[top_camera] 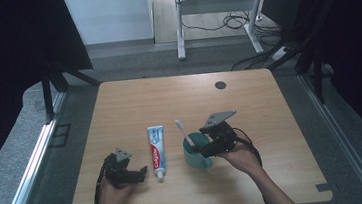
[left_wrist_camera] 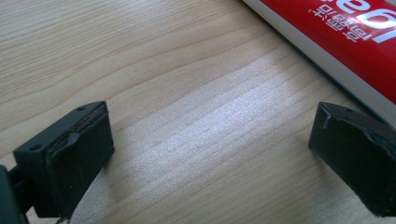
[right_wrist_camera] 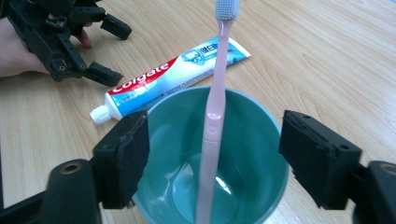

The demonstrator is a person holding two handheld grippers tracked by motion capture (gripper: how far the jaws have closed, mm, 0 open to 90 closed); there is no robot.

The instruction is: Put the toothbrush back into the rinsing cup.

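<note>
Right gripper (right_wrist_camera: 212, 158) (jaws apart) hovers over cup (right_wrist_camera: 261, 186) holding toothbrush (right_wrist_camera: 215, 107).

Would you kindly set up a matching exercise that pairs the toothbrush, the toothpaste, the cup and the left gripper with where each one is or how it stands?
Things:
1. toothbrush
2. toothpaste
3. cup
4. left gripper

Places or states:
A. lies flat on the table, between the two hands
B. stands on the table, below the right gripper
C. leans inside the cup, bristles up
D. rests open near the toothpaste cap, nothing between its jaws

Pairs: 1-C, 2-A, 3-B, 4-D
</note>
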